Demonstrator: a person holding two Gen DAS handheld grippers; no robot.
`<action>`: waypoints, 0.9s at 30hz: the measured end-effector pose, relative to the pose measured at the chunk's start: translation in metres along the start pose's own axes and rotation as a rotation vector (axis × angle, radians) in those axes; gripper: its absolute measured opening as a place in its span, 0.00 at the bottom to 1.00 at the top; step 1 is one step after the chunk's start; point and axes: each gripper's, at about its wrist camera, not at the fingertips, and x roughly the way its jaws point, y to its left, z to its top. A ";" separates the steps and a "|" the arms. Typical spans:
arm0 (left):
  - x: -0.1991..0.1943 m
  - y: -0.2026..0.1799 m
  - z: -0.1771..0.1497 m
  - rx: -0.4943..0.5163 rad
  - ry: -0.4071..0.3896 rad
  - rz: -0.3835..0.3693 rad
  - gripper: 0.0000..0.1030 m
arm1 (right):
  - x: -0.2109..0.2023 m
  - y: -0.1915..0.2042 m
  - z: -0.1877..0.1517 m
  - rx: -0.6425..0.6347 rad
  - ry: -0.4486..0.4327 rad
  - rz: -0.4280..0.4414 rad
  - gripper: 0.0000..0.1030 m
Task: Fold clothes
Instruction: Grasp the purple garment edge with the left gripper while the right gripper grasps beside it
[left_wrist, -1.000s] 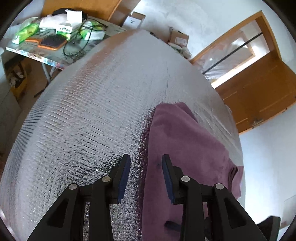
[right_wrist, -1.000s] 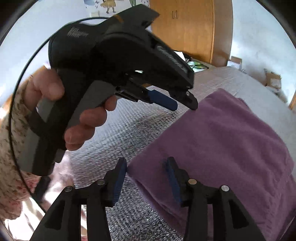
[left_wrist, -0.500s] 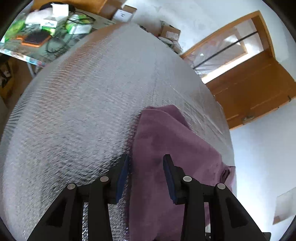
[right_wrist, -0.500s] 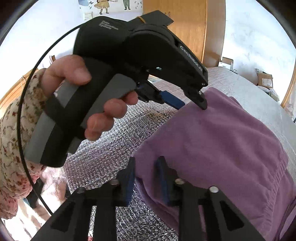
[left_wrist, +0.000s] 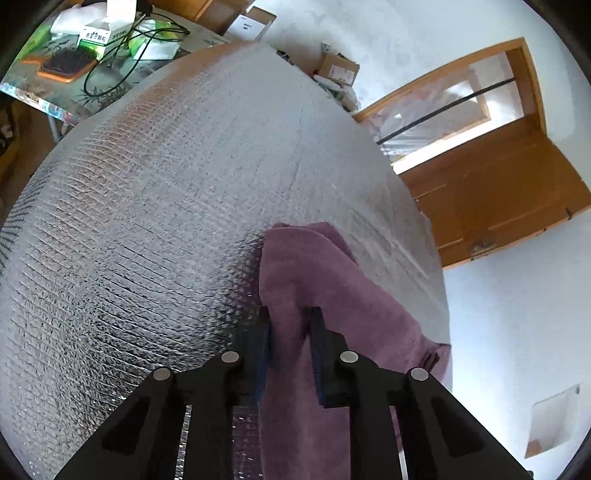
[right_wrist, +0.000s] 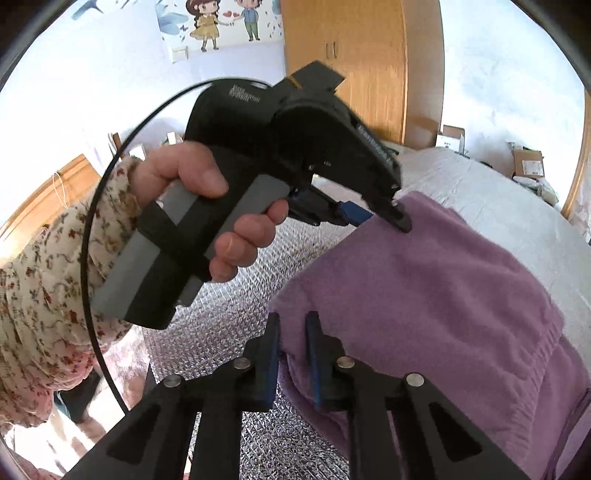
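Purple fleece garment (left_wrist: 325, 295) spread on the silver quilted foil sheet (left_wrist: 147, 240), folded over on itself, ribbed band lying at its far right corner in the left wrist view. Left claw (left_wrist: 288, 325) pinching the garment's left edge, pads pressed into a raised ridge of purple fabric, jaws having just been closing with that cloth between them. Right claw (right_wrist: 291, 328) clamped on the near corner of the same garment (right_wrist: 424, 295), jaws likewise just been closing, a fold of fleece squeezed between the blue pads. Seen from the right wrist: left claw (right_wrist: 384, 218) biting the garment's far edge, gripped by a hand (right_wrist: 207, 206) with a floral sleeve (right_wrist: 44, 280) behind it, black cable (right_wrist: 107, 184) looping around the wrist. Both claws on the same side of the garment, well apart along its edge. Beyond the garment, past the foil sheet: a cluttered glass-topped counter (left_wrist: 55, 96) carrying a hairbrush (left_wrist: 66, 64), a white and green box (left_wrist: 98, 33) and tangled cords. Right of the garment, a wooden door (left_wrist: 498, 195). Behind it in the right wrist view, a wooden wardrobe (right_wrist: 362, 66) and a cartoon wall sticker (right_wrist: 225, 22).
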 end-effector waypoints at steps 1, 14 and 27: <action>-0.003 -0.003 -0.001 0.000 -0.012 -0.008 0.18 | -0.003 -0.001 0.000 0.005 -0.008 0.003 0.14; -0.025 -0.067 0.001 0.094 -0.081 -0.086 0.13 | -0.071 -0.018 0.001 0.045 -0.158 -0.010 0.13; -0.023 -0.126 0.000 0.164 -0.098 -0.129 0.13 | -0.129 -0.038 0.002 0.113 -0.280 -0.041 0.13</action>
